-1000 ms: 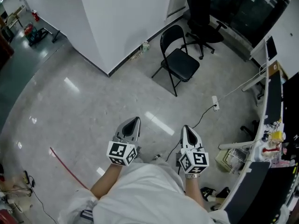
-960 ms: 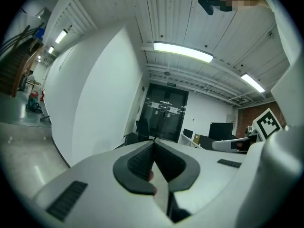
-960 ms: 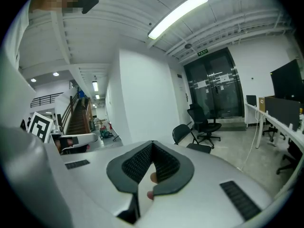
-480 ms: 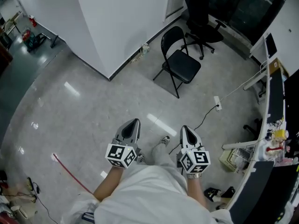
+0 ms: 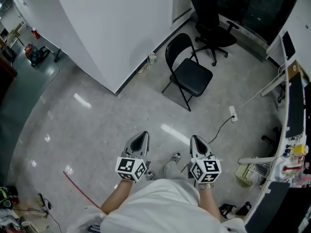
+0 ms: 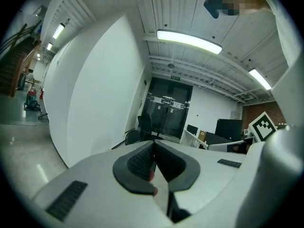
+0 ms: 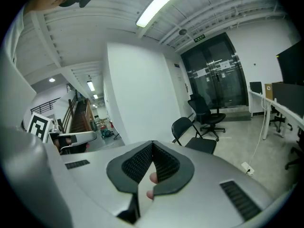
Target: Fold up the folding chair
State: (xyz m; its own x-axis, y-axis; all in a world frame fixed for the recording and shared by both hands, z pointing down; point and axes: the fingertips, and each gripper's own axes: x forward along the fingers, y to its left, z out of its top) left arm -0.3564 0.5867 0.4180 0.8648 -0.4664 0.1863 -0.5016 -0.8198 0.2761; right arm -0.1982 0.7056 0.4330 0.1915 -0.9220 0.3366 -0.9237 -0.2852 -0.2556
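Nearest the camera, the person in a white top is holding the left gripper (image 5: 142,137) and the right gripper (image 5: 195,140) out ahead of the body, side by side with a gap between them. Both are clenched and empty. In each gripper view the ribbed black pads (image 6: 138,163) are meeting along their length, and nothing but open room is showing past them. One shoe (image 5: 171,158) is showing between the grippers on the pale polished floor (image 5: 97,125).

Farther out and to the right, a white power strip (image 5: 233,113) is lying on the floor, its dark cable trailing back toward the person.

The folding chair (image 5: 190,74) is standing well ahead of both grippers, untouched. It is fully open on its legs, seat down flat, close to the outer corner of the white wall (image 5: 121,28), with its curved backrest on the wall side. A black office chair (image 5: 211,11) is sitting just behind it, and dark glass doors (image 7: 216,80) are closing off the far end of the room.

The chair is probably going to handle as a stiff metal tube frame with a thin seat pad, light enough to tip but awkward in shape. The painted tube looks smooth, so clamped pads may slide along it, and the feet may skate on the glossy floor. The sensible holds appear to be the top curve of the backrest for one gripper and the front edge of the seat for the other, swinging the seat up toward the back while keeping clear of the hinge.
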